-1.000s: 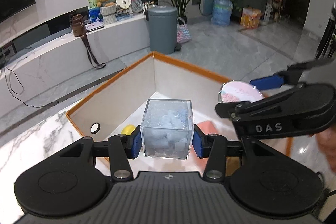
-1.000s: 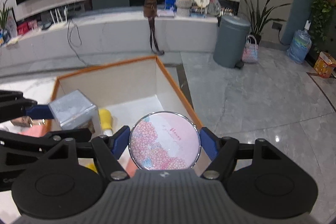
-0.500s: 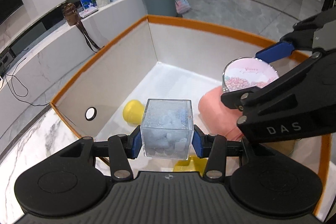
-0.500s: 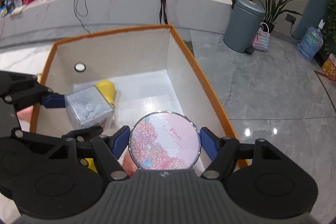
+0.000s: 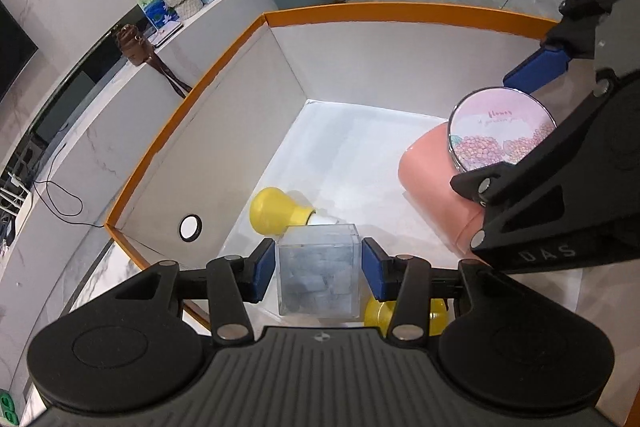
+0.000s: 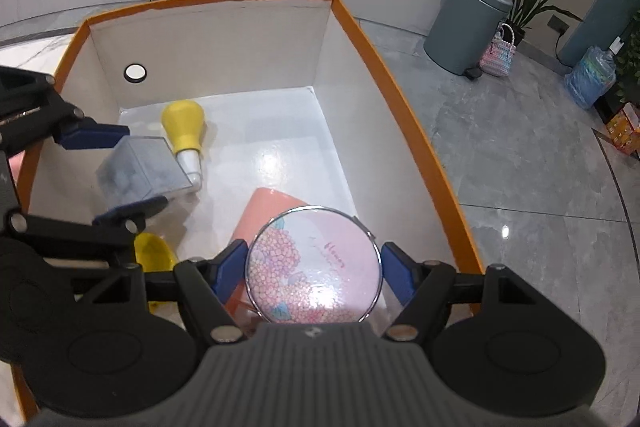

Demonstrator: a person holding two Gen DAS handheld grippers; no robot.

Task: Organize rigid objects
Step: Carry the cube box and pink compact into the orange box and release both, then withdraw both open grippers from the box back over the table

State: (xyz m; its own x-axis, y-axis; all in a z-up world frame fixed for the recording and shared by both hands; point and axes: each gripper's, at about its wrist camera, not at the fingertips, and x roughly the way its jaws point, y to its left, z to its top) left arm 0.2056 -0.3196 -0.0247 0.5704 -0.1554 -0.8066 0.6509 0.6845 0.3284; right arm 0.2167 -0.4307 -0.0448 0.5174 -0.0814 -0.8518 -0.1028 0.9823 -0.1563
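Both grippers have been lowered and tipped further down since the earlier frames, so that more of the floor of the orange-rimmed box (image 6: 404, 99) is now seen and both loads hang inside its walls. Clenched between the blue pads of the left gripper (image 5: 318, 275) is a clear cube box (image 5: 318, 281) with pale lumps inside; it is held by two opposite side walls, level, above the near left part of the floor. Gripped on its rim by the right gripper (image 6: 314, 269) is a round floral tin (image 6: 314, 265), its printed face turned up toward the camera, its flat axis pointing roughly along the fingers.

Below the cube box, a yellow bulb-shaped bottle (image 5: 276, 211) is seen lying on its side just beyond, white neck toward the gripper, and a second yellow item (image 5: 432, 313) is partly hidden under the right-hand pad. Directly beneath the tin lies a pink cylinder (image 6: 268, 215) on its side, its long axis running from the near wall toward the far one.

The coming placement is judged to turn on this: free white floor lies beyond and to the right of the cylinder for the tin, while the cube box has little bare floor straight below. The cube has no long axis; a flat face is turned downward
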